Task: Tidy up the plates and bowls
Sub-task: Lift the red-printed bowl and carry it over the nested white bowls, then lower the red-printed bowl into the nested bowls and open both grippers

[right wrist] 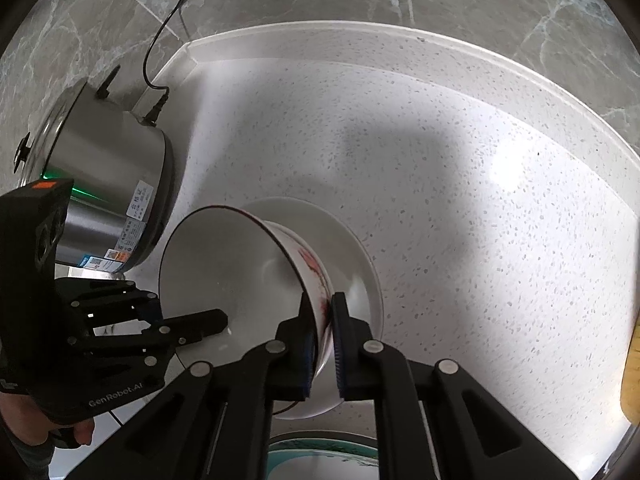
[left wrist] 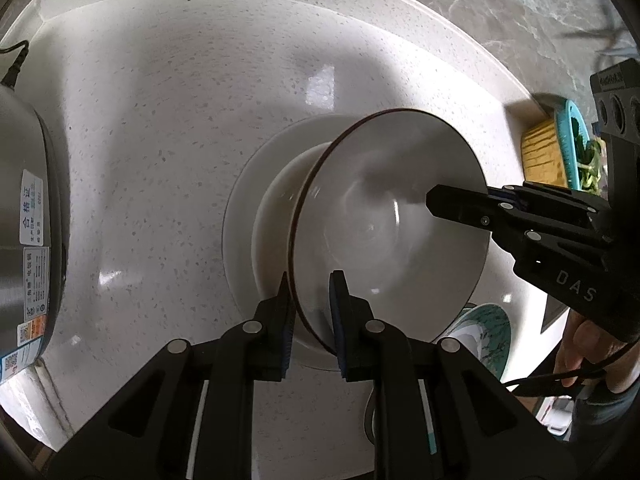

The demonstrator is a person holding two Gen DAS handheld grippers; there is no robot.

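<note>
A white bowl (left wrist: 384, 216) with a dark rim and a red pattern outside (right wrist: 224, 276) is held tilted over a white plate (left wrist: 244, 204) on the speckled counter. The plate also shows in the right wrist view (right wrist: 360, 264). My left gripper (left wrist: 310, 292) is shut on the bowl's rim, one finger inside and one outside. My right gripper (right wrist: 320, 312) is shut on the opposite rim. Each gripper shows in the other's view, the right (left wrist: 452, 200) and the left (right wrist: 208, 324).
A steel rice cooker (right wrist: 108, 184) with a plugged cord stands at the left (left wrist: 24, 216). A teal patterned plate (left wrist: 488, 336) lies near the front edge. A yellow board (left wrist: 540, 156) and a teal basket with greens (left wrist: 576, 140) sit at the right.
</note>
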